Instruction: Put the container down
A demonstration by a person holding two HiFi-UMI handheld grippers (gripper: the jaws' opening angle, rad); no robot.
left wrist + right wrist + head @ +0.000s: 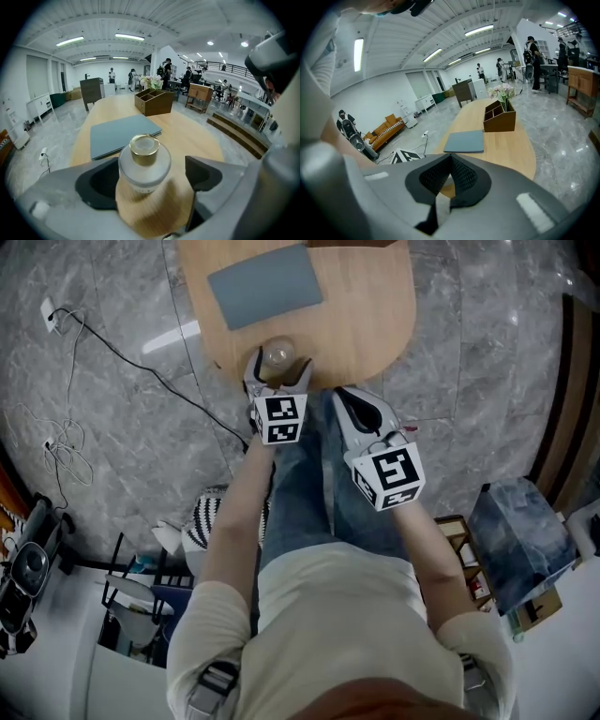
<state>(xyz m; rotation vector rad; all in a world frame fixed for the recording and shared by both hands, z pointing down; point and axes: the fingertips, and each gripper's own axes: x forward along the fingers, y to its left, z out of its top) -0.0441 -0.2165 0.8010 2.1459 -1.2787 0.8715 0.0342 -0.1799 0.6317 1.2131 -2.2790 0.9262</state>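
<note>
The container (277, 354), a frosted glass bottle with a gold cap, stands upright on the table (366, 324) near its rounded lower edge, just above centre in the head view. The left gripper (278, 371) sits around it with its jaws spread wide. In the left gripper view the container (144, 164) is at the lower centre between the two dark pads. A clear gap shows on the right side, and the left pad sits close beside the glass without clamping it.

The right gripper (349, 401) hangs to the right of the left one, off the table edge and over the person's jeans. In the right gripper view its jaws (450, 176) are pressed together with nothing between them.

A grey-blue folder (265, 284) lies flat on the table, towards the top of the head view, apart from the container. Farther along the table, a brown wooden box (499, 119) holds pale flowers (503, 92). A black cable (122, 357) trails across the marble floor at the upper left.
</note>
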